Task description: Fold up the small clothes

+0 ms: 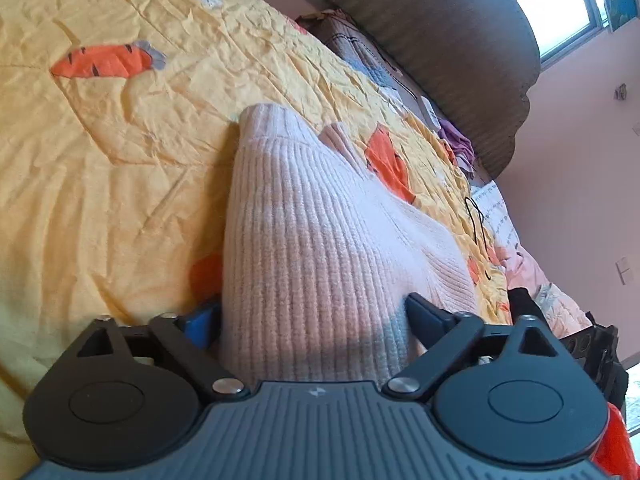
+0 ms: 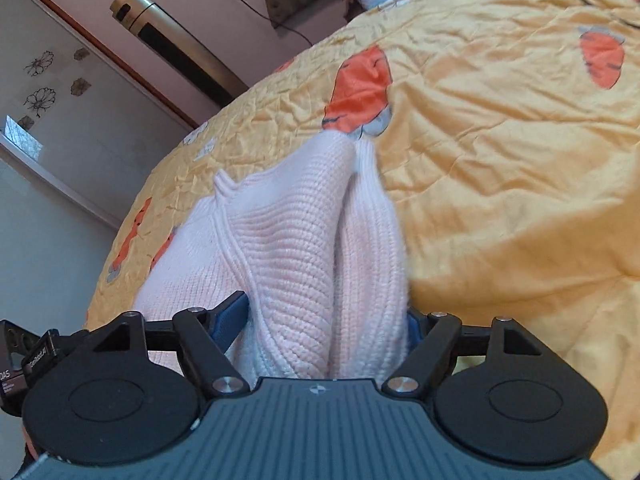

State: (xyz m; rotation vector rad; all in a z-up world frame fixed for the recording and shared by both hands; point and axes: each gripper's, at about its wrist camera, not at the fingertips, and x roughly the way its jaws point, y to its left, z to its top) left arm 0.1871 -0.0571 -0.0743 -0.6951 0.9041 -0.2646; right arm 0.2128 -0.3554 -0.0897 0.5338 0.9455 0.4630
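A pale pink ribbed knit sweater [image 1: 312,240] lies on a yellow quilt with orange carrots [image 1: 100,152]. In the left wrist view my left gripper [image 1: 312,316] has its fingers on either side of a thick bunch of the sweater and is shut on it. In the right wrist view the same sweater [image 2: 304,248] runs up between the fingers of my right gripper [image 2: 326,316], which is shut on two bunched folds of it. The fingertips are mostly hidden by the knit. The quilt also shows in the right wrist view [image 2: 500,140].
A dark padded headboard [image 1: 440,40] and pillows [image 1: 360,56] stand at the bed's far side. A purple cloth [image 1: 456,140] lies near them. A window [image 1: 560,4] is beyond. In the right wrist view a tall standing air conditioner [image 2: 176,44] is past the bed edge.
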